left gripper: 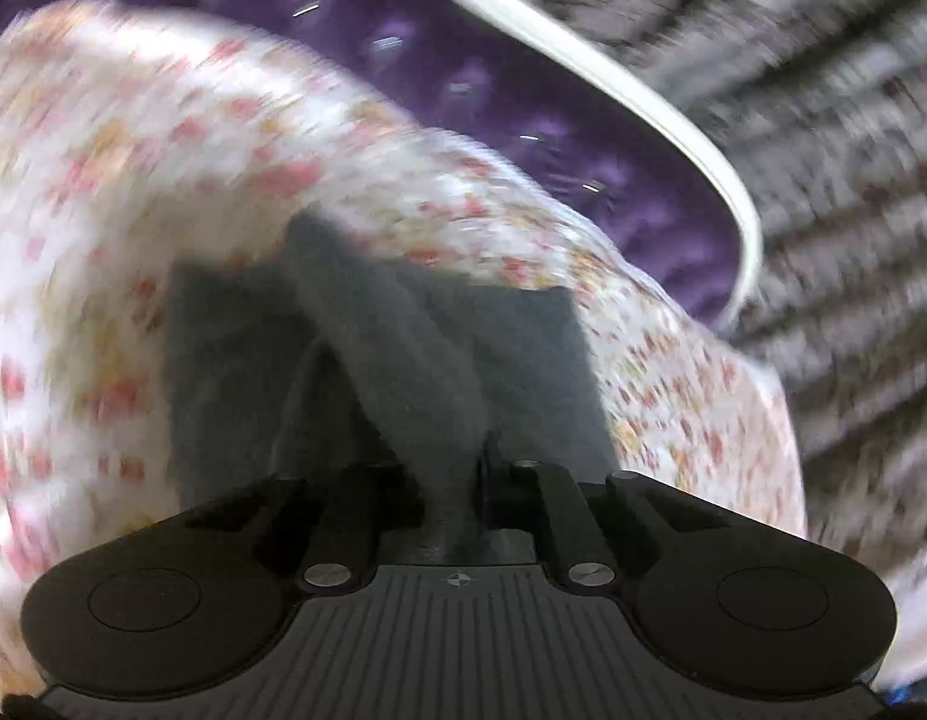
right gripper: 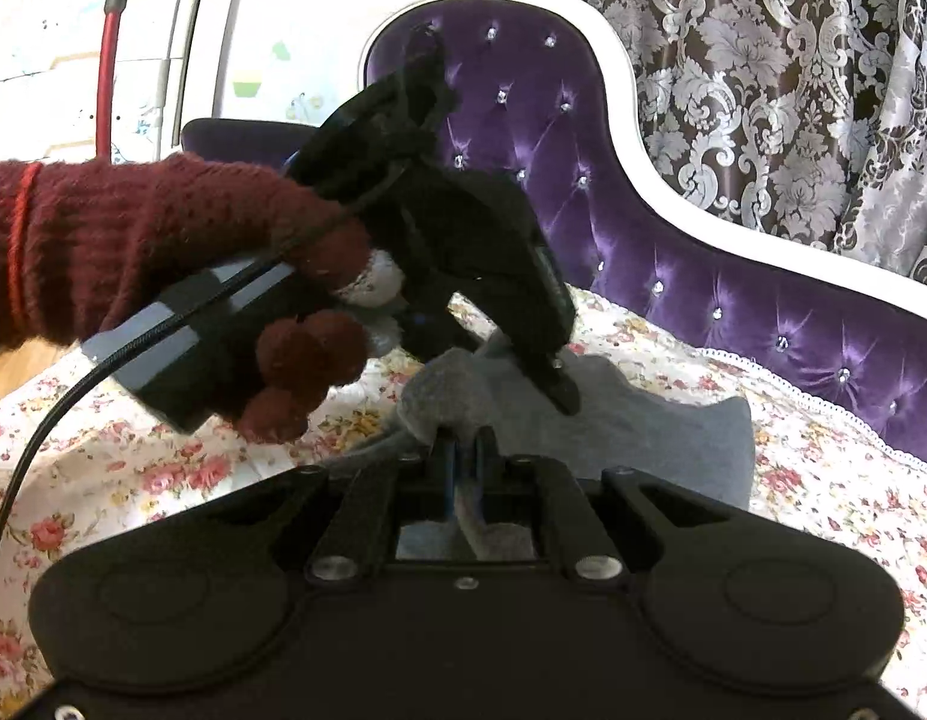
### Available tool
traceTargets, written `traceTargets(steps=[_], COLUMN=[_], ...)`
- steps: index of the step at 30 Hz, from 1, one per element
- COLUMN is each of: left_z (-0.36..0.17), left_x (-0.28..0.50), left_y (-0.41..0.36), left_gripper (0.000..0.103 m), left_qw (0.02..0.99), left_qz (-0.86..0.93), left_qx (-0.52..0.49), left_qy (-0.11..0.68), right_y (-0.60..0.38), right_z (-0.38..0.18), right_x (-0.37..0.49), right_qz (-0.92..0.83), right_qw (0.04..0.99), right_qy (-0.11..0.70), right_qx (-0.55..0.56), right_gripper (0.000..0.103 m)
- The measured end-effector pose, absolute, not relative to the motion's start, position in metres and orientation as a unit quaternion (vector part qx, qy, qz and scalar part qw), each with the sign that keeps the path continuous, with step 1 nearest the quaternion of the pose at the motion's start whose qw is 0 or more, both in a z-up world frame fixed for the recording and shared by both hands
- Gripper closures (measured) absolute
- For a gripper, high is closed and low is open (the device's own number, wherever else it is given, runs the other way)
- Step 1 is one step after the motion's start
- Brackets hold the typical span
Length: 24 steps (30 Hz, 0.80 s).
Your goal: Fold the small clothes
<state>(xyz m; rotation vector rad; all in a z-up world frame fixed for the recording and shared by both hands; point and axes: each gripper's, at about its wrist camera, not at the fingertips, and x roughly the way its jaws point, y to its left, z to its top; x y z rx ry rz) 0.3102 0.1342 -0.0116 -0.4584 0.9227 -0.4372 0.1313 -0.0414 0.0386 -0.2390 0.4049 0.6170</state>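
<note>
A small grey garment (right gripper: 661,426) lies on a floral sheet (right gripper: 823,480) over a purple sofa. My right gripper (right gripper: 463,450) is shut on a bunched edge of the grey garment, lifted a little off the sheet. My left gripper (right gripper: 562,387), held by a hand in a maroon glove (right gripper: 151,240), pinches the same garment just beyond the right one. In the blurred left wrist view the left gripper (left gripper: 457,468) is shut on a fold of the grey garment (left gripper: 511,354), which hangs out ahead over the floral sheet (left gripper: 133,180).
The tufted purple sofa back (right gripper: 673,252) with a white frame (right gripper: 631,78) rises behind the sheet. A patterned curtain (right gripper: 793,60) hangs at the right. A black cable (right gripper: 37,438) trails from the left gripper. White furniture (right gripper: 181,30) stands at the left.
</note>
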Motion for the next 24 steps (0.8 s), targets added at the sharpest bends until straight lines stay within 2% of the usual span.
traceTargets(steps=[4, 7, 9, 10, 11, 13, 14, 15, 16, 17, 19, 21, 24], left_z=[0.015, -0.002, -0.025, -0.035, -0.042, -0.047, -0.047, -0.046, -0.043, -0.039, -0.028, -0.020, -0.019], left_x=[0.304, 0.311, 0.317, 0.318, 0.316, 0.312, 0.310, 0.309, 0.307, 0.304, 0.294, 0.284, 0.271], left_y=[0.138, 0.151, 0.155, 0.158, 0.164, 0.176, 0.182, 0.185, 0.189, 0.192, 0.196, 0.203, 0.210], left_gripper=[0.090, 0.088, 0.076, 0.066, 0.047, 0.043, 0.037, 0.025, 0.018, 0.002, 0.000, 0.000, 0.000], left_qw=[0.872, 0.869, 0.861, 0.859, 0.862, 0.861, 0.857, 0.854, 0.853, 0.857, 0.870, 0.874, 0.863], left_qz=[-0.222, -0.191, -0.166, -0.160, -0.157, -0.167, -0.170, -0.173, -0.174, -0.168, -0.159, -0.157, -0.163], left_qx=[-0.156, -0.155, -0.142, -0.140, -0.148, -0.181, -0.197, -0.207, -0.214, -0.215, -0.210, -0.223, -0.256], left_qy=[0.408, 0.429, 0.460, 0.465, 0.459, 0.444, 0.444, 0.444, 0.443, 0.437, 0.417, 0.402, 0.404], right_y=[-0.030, -0.011, 0.002, 0.005, 0.006, 0.000, -0.008, -0.014, -0.023, -0.033, -0.054, -0.079, -0.117], right_z=[0.040, 0.027, 0.013, 0.008, 0.005, 0.007, 0.009, 0.012, 0.015, 0.020, 0.028, 0.036, 0.042], right_x=[0.132, 0.139, 0.146, 0.147, 0.148, 0.147, 0.147, 0.147, 0.149, 0.152, 0.157, 0.166, 0.186], right_qz=[0.307, 0.311, 0.312, 0.314, 0.319, 0.335, 0.348, 0.358, 0.368, 0.376, 0.380, 0.375, 0.359], right_qw=[0.925, 0.917, 0.907, 0.902, 0.897, 0.893, 0.889, 0.886, 0.882, 0.879, 0.877, 0.878, 0.876], right_qy=[0.190, 0.209, 0.240, 0.254, 0.266, 0.275, 0.277, 0.282, 0.288, 0.292, 0.293, 0.294, 0.295], right_qx=[-0.114, -0.133, -0.150, -0.152, -0.148, -0.125, -0.105, -0.086, -0.065, -0.043, -0.001, 0.048, 0.126], right_gripper=[0.093, 0.093, 0.091, 0.090, 0.080, 0.063, 0.048, 0.034, 0.029, 0.024, 0.022, 0.002, 0.000])
